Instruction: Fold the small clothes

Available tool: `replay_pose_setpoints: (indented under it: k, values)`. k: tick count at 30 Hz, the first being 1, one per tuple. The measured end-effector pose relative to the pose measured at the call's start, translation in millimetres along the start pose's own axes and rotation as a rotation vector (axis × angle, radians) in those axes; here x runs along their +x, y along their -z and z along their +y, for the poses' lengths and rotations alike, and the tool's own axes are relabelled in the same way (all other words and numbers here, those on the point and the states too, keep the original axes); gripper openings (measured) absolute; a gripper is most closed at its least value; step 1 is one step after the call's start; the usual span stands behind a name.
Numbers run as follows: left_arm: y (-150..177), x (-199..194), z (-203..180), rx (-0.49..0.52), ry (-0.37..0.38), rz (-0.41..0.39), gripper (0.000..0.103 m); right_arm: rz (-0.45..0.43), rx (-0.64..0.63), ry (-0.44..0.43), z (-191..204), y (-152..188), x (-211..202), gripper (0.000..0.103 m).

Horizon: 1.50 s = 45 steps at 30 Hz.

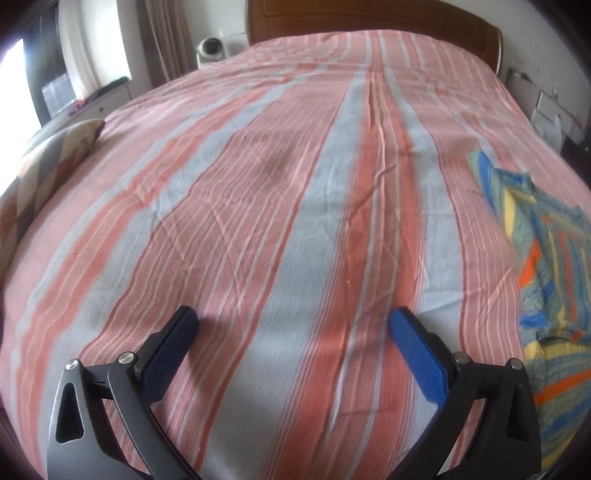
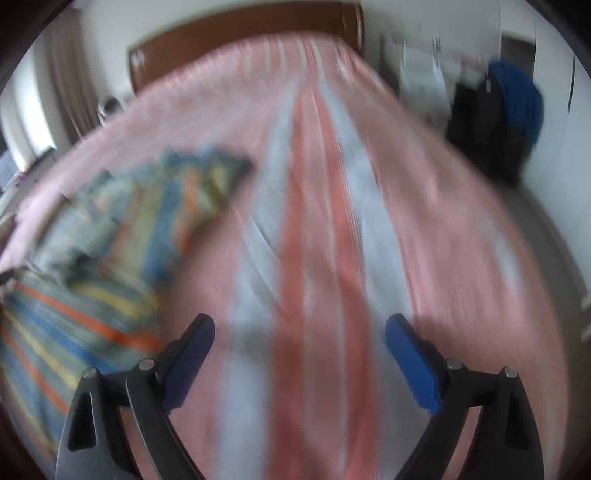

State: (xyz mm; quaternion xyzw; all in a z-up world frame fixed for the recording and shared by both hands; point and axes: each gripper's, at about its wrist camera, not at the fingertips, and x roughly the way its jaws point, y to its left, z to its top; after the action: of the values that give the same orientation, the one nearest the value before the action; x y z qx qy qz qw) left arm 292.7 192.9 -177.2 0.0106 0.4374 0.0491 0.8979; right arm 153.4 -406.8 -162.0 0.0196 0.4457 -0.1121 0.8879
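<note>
A small garment with blue, yellow, orange and green stripes [image 1: 550, 266] lies rumpled on the bed at the right edge of the left wrist view. My left gripper [image 1: 295, 321] stands open over bare sheet, well to the left of the garment, nothing between its blue pads. The right wrist view is blurred. It has the same striped garment [image 2: 122, 243] on the left, partly folded over itself. My right gripper [image 2: 299, 328] is open above the sheet, to the right of the garment and holding nothing.
The bed carries a pink, red and grey striped sheet [image 1: 280, 206], with a wooden headboard [image 1: 369, 16] at the far end. A patterned cushion [image 1: 48, 162] lies at the left edge. A dark bag with blue cloth [image 2: 506, 114] stands beside the bed on the right.
</note>
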Motion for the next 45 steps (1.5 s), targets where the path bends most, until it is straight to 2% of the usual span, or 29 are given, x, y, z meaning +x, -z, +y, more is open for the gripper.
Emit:
replay_pose_setpoints:
  k: [1, 6, 10, 15, 45]
  values:
    - [0, 0, -1, 0.005, -0.004, -0.002, 0.103, -0.017, -0.007, -0.008, -1, 0, -2, 0.103]
    - [-1, 3, 5, -0.02, 0.032, 0.011, 0.103, 0.005, -0.076, 0.075, 11, -3, 5, 0.103]
    - [0, 0, 3, -0.015, 0.027, 0.01, 0.103, -0.003, -0.058, 0.049, 4, -1, 0, 0.103]
    - [0, 0, 3, -0.018, 0.03, 0.01, 0.103, 0.004, -0.075, 0.071, 8, 1, 0, 0.103]
    - [0, 0, 3, -0.017, 0.029, 0.011, 0.103, 0.004, -0.072, 0.068, 10, 1, 1, 0.103]
